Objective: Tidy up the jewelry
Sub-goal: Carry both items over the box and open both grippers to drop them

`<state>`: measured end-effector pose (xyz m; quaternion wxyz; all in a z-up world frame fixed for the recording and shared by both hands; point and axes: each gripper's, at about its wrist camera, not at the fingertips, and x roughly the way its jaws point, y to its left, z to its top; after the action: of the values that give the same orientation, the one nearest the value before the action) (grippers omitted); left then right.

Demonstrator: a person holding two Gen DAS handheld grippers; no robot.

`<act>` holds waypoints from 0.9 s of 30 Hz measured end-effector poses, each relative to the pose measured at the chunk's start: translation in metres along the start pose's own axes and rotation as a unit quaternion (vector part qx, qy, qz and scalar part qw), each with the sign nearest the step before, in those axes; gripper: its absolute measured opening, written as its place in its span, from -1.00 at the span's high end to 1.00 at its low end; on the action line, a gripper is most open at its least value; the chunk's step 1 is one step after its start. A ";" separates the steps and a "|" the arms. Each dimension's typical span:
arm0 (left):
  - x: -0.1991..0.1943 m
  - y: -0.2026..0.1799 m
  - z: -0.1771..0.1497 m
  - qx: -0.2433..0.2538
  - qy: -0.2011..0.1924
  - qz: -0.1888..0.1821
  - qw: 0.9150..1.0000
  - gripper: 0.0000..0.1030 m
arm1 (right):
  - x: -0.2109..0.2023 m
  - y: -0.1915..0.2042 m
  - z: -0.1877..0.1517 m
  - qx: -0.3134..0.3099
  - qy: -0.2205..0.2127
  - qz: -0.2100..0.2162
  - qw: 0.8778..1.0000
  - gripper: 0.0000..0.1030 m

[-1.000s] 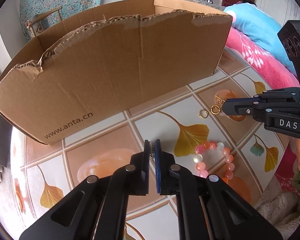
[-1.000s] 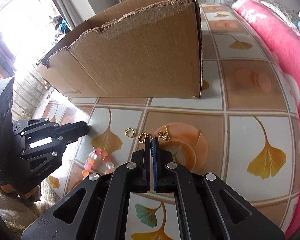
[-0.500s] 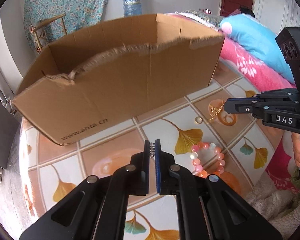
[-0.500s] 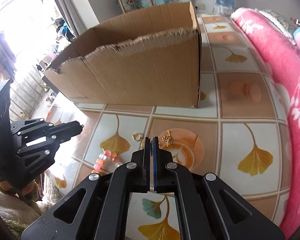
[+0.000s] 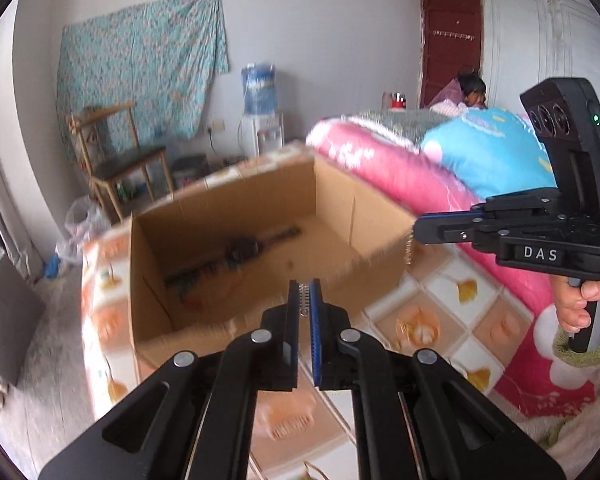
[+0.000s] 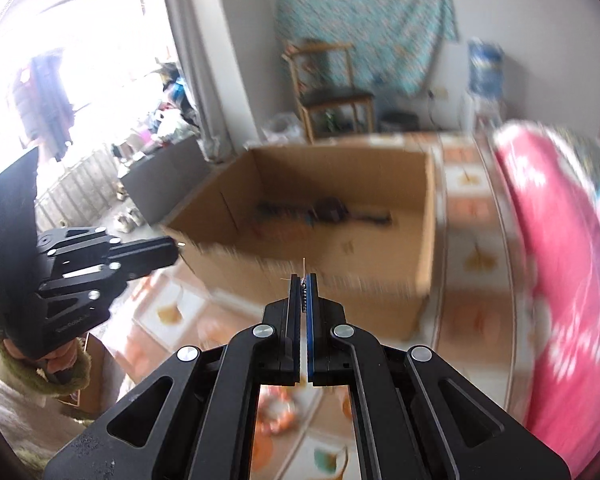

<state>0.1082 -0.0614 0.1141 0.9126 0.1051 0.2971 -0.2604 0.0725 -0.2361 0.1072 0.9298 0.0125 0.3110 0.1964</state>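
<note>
While the tiled table (image 5: 440, 292) spreads out below, the big cardboard box (image 5: 380, 232) sits on it straight ahead of both tools, open top up, its long side lying across the line of approach. That's the relation to watch, because the box mouth lies forward and down from both sets of fingertips, with only the torn near wall between them and the inside. Some dark items (image 5: 240, 250) already lie on its floor, too blurred to name. The left gripper (image 5: 305, 292) hovers in front of the middle of that near wall, pressed together on a short silvery chain (image 5: 305, 298) that shows between its pads. The right gripper (image 6: 304, 288) hangs by the box's right-hand near corner, also pinched tight, with a fine gold chain (image 5: 410, 246) dangling from its tip. Neither looks clearly nearer, as both sit just short of the rim. My read is that each needs a short push forward over the wall before letting go, so the pieces fall inside and not onto the table.
</note>
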 end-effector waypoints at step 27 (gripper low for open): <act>0.140 0.104 0.025 -0.134 0.209 -0.078 0.966 0.78 | 0.111 -0.058 0.055 0.057 0.125 0.055 0.989 0.80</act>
<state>0.2728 -0.0403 0.0540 0.8128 0.0107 0.5208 -0.2606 0.2060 -0.2428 0.0792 0.8693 0.0582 0.4339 0.2293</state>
